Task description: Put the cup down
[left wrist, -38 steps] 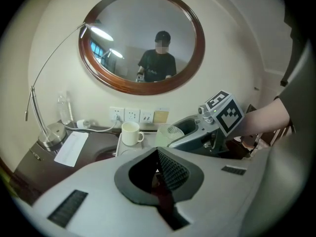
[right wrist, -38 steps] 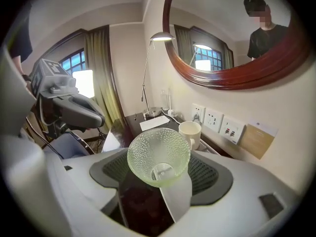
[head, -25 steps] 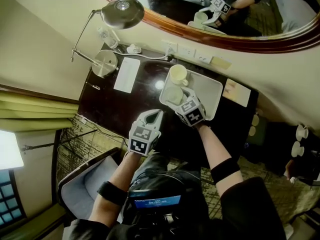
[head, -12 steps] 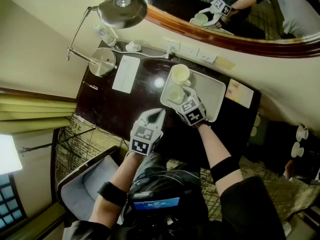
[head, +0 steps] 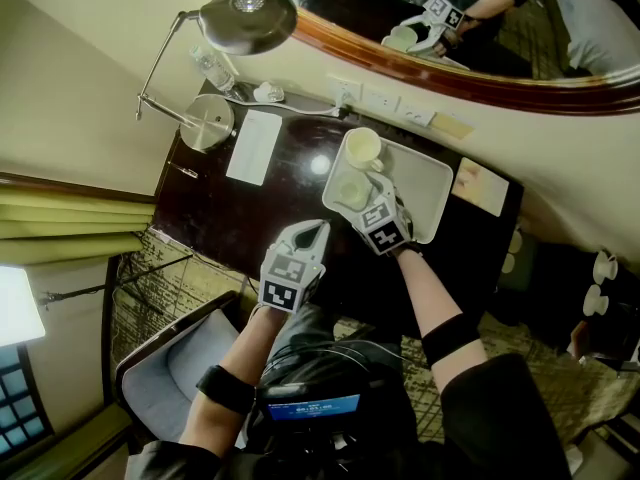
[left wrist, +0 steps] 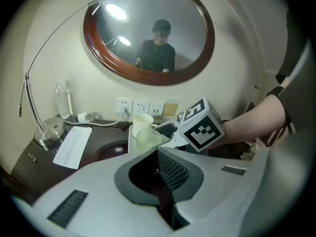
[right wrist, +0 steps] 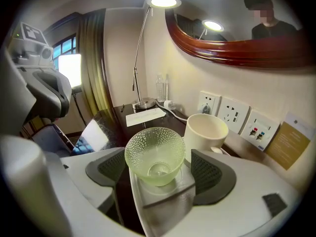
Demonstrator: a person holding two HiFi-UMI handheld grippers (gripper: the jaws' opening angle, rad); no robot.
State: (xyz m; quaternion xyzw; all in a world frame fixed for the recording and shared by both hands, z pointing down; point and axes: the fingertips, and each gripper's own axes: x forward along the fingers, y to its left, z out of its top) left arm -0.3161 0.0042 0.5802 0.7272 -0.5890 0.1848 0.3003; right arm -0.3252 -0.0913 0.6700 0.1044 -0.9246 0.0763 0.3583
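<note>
Glass cup (right wrist: 154, 154) between just-widened right fingers (right wrist: 211, 176)

Dark desk (head: 262, 216), bearing lamp base (head: 209, 123), paper sheet (head: 253, 147), water bottle (head: 213, 68), white tray (head: 424, 182), card (head: 478, 186)

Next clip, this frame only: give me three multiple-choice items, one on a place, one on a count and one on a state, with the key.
1. Where does the green glass cup stand?
A. On the white tray
B. On the sheet of paper
C. On the lamp's base

2. How many drinking vessels are on the tray?
A. One
B. Two
C. Four

3. How do the right gripper jaws stand?
A. Shut on the mug's handle
B. Shut, nothing between them
C. Apart, one on each side of the glass cup

Key:
1 A, the right gripper view shows the cup resting on the tray.
2 B, the glass cup and a white mug behind it.
3 C, both pads stand clear of the glass; the jaws have just been opening.
</note>
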